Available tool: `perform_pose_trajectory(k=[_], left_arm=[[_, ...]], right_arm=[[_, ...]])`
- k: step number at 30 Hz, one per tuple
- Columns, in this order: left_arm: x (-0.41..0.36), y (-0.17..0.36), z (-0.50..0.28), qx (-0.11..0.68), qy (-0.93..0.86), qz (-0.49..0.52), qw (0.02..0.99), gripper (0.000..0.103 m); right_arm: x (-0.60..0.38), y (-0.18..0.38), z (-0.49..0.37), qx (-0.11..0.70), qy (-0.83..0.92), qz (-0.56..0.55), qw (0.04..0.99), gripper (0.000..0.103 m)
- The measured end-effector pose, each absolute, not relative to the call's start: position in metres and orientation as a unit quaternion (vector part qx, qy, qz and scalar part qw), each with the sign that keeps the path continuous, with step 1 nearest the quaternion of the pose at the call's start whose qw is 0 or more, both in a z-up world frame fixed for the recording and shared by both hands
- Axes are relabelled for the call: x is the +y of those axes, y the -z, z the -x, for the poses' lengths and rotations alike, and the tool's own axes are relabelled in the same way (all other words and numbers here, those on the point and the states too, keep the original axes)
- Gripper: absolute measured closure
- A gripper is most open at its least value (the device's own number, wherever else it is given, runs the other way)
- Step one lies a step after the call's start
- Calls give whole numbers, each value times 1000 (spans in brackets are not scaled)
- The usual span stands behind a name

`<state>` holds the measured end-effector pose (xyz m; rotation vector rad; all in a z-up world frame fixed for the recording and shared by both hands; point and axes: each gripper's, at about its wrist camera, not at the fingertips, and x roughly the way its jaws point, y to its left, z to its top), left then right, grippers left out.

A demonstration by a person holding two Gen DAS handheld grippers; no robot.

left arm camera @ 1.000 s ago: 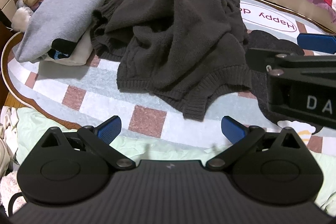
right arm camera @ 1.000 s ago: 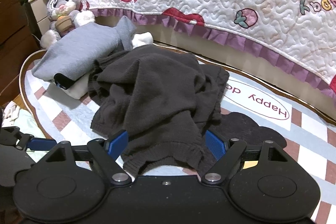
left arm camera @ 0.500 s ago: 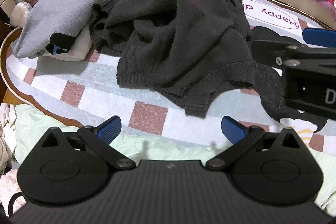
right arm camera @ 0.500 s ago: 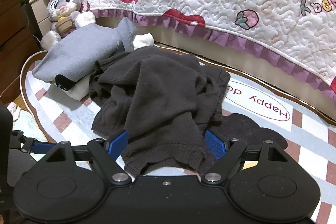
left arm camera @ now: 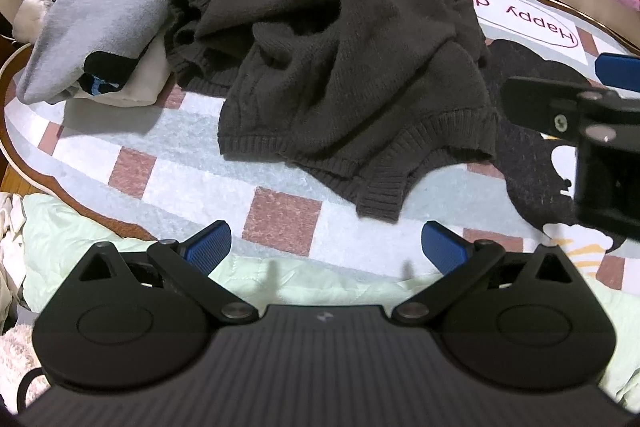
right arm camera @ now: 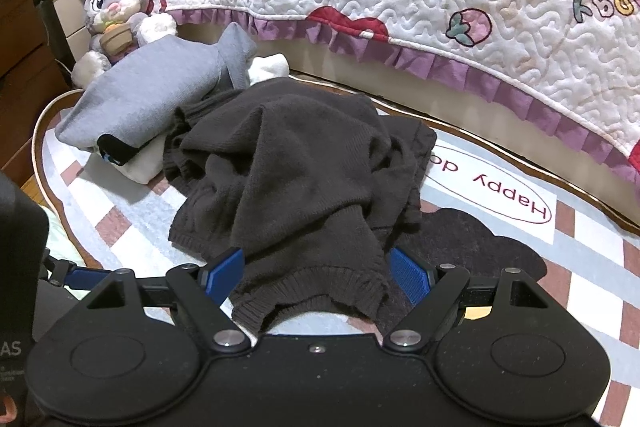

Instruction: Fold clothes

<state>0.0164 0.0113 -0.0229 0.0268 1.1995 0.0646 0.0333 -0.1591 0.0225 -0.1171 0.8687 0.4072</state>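
A crumpled dark sweater [right arm camera: 296, 179] lies heaped on the rug [left arm camera: 280, 215]; the right gripper [right arm camera: 316, 273], spread wide, straddles its ribbed hem, and the left gripper [left arm camera: 324, 245] waits wide open just short of it.

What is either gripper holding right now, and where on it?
Nothing. Left gripper and right gripper are both open; the dark sweater lies loose on the rug.

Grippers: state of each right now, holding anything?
Left gripper: open, holding nothing, short of the dark sweater.
Right gripper: open, fingers either side of the sweater's ribbed hem, not closed on it.
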Motion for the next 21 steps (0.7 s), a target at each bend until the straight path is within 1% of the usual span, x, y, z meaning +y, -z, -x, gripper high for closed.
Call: perform_pose_trajectory(k=[14,18,20,21], left_arm=[[18,30,-22,566,-32,-8,823,0],[33,41,-30,565,-42,-8,824,0],[46,46,-35,561,-55,0,826,0],[52,48,-37,559,-61,3,827,2]], right_arm=[[-158,-18,-36,414,-195,53,888,19],[-166,-2,-37,379,-213,23,900,18],[-168,8,-38,378,-219,15,899,18],[-168,12,-39,378,-226,14,898,18]])
